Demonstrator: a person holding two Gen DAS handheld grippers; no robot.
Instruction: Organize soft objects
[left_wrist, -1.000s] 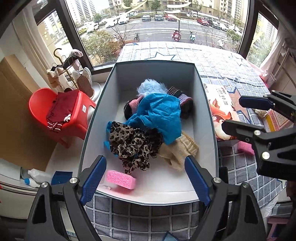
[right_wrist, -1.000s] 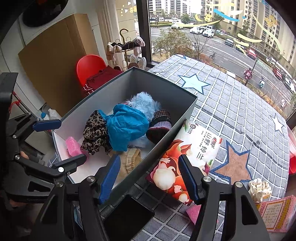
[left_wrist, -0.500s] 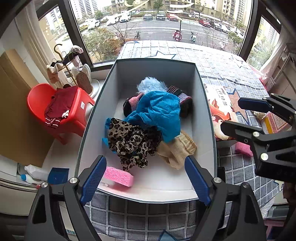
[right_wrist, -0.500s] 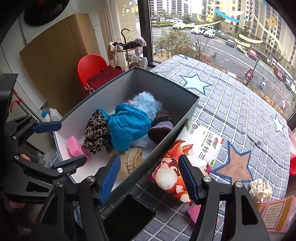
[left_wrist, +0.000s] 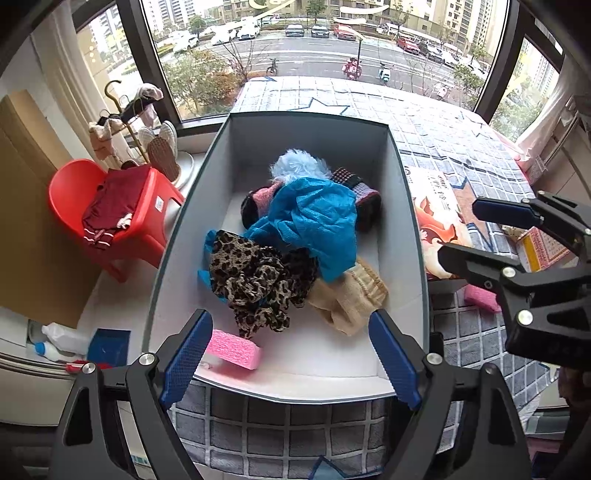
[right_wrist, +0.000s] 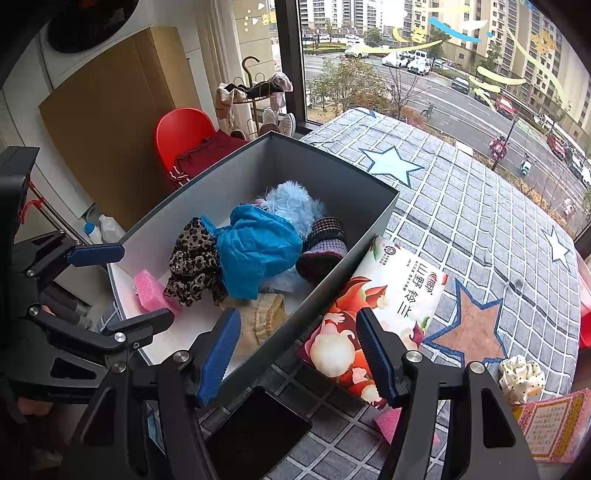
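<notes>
Hovering with both grippers, left (left_wrist: 290, 350) and right (right_wrist: 295, 354), open and empty, the next grab should take the tissue pack (right_wrist: 384, 306) leaning against the box (right_wrist: 332, 177) broadside.

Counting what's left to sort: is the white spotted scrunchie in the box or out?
Out. The white spotted scrunchie lies on the checked cloth, right of the grey box.

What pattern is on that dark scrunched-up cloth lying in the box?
Leopard print, brown with black spots, on the cloth; clearest in the left wrist view.
</notes>
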